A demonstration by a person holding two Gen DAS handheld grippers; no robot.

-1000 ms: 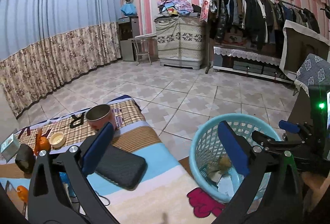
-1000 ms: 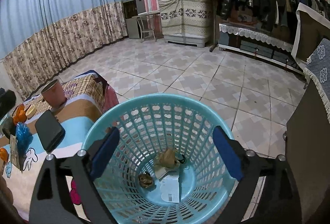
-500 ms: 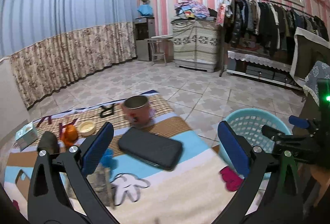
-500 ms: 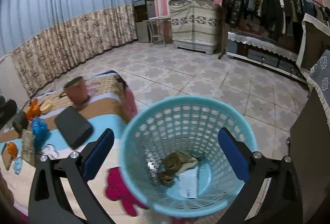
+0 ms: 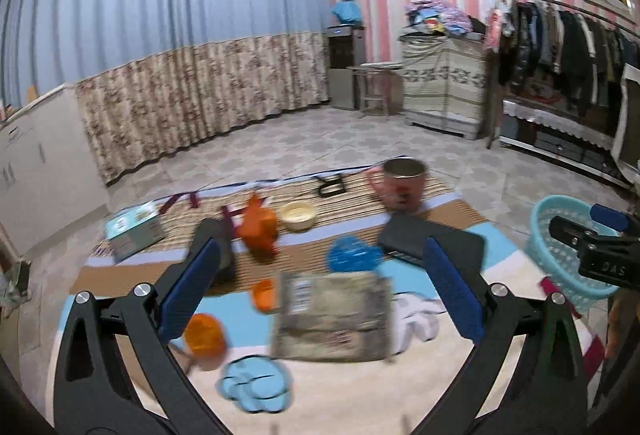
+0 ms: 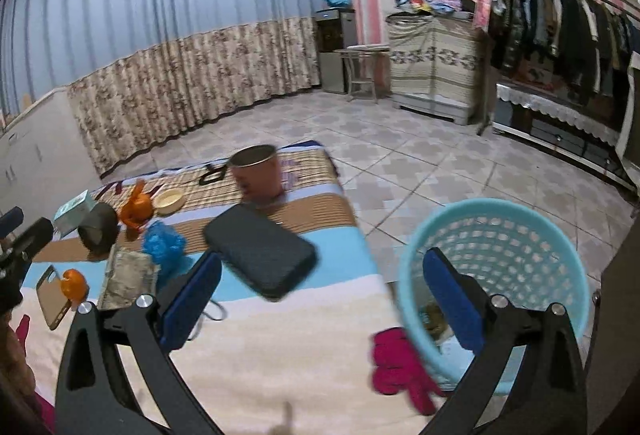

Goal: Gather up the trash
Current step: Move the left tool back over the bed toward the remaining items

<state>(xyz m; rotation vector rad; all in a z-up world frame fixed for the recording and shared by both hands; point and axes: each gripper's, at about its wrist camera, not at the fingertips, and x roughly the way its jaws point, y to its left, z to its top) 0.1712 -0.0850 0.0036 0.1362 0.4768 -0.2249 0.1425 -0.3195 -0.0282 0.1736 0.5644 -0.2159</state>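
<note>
Searching step: left gripper (image 5: pixel 320 289), jaws wide open and empty, hovers over the crumpled wrapper (image 5: pixel 332 317) at frame centre; right gripper (image 6: pixel 322 299) (also open) nears the blue basket (image 6: pixel 496 275); next, descend and pinch it

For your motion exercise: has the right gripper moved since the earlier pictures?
Yes. The right gripper swung left: the basket, earlier centred between its fingers, now sits at right.
</note>
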